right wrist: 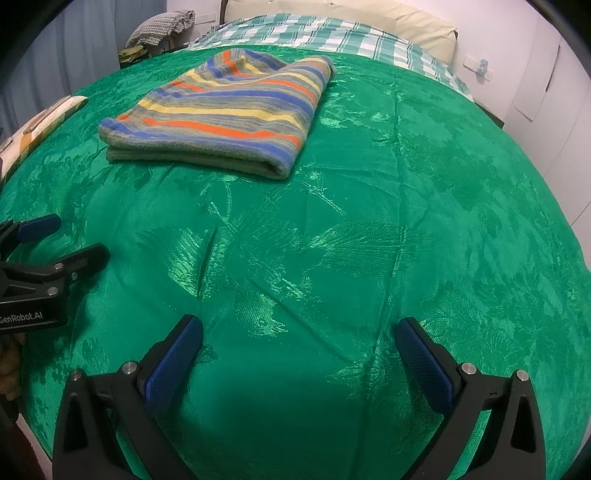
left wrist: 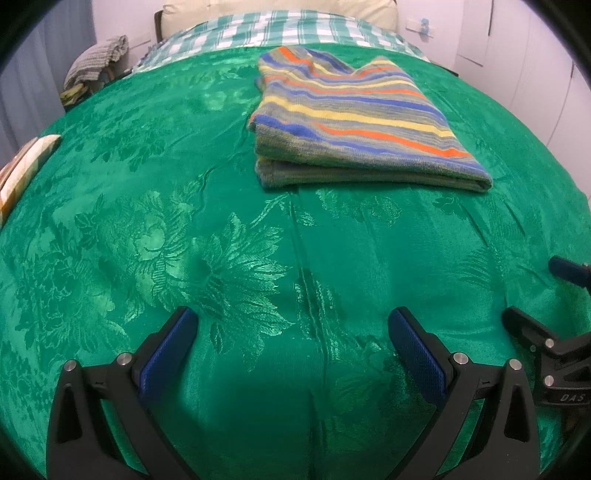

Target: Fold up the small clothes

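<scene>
A small striped knit garment (left wrist: 354, 122), in blue, yellow, orange and grey, lies folded in layers on the green floral bedspread (left wrist: 207, 258). It also shows in the right wrist view (right wrist: 225, 114), far left of centre. My left gripper (left wrist: 293, 325) is open and empty, low over the bedspread, well short of the garment. My right gripper (right wrist: 299, 332) is open and empty too. The right gripper shows at the right edge of the left wrist view (left wrist: 539, 299); the left gripper shows at the left edge of the right wrist view (right wrist: 70, 238).
A green checked sheet (left wrist: 280, 29) and a cream pillow (left wrist: 280, 9) lie at the head of the bed. A chair with a grey cloth (left wrist: 99, 59) stands at the far left. A patterned cushion (left wrist: 26, 166) lies at the left edge. White walls stand to the right.
</scene>
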`<state>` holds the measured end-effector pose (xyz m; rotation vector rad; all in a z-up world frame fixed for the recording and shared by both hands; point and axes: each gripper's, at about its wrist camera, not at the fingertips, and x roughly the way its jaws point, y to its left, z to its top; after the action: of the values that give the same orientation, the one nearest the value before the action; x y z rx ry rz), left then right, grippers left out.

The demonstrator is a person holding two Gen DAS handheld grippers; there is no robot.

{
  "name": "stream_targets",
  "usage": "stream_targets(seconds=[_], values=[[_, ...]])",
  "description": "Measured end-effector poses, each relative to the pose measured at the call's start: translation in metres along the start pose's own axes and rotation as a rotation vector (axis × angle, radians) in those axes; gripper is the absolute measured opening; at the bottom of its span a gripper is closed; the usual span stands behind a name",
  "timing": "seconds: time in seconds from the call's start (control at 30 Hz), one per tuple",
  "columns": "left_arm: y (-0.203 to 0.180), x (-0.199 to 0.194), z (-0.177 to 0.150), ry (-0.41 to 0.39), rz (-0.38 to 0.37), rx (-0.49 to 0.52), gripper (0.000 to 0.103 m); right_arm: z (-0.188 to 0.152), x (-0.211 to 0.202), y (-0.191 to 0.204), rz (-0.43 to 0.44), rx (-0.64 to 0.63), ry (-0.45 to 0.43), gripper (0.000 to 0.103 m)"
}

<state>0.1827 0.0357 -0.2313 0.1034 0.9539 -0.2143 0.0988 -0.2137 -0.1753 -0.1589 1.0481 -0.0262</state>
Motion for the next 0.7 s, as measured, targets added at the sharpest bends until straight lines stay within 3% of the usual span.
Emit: stream_targets(seconds=[0.7], values=[[-0.0004,0.0003,-0.0006,0.000,0.000,0.001,0.103,-0.0005,-0.0002,0.0014,-0.010,-0.006,-0.001,0.103]])
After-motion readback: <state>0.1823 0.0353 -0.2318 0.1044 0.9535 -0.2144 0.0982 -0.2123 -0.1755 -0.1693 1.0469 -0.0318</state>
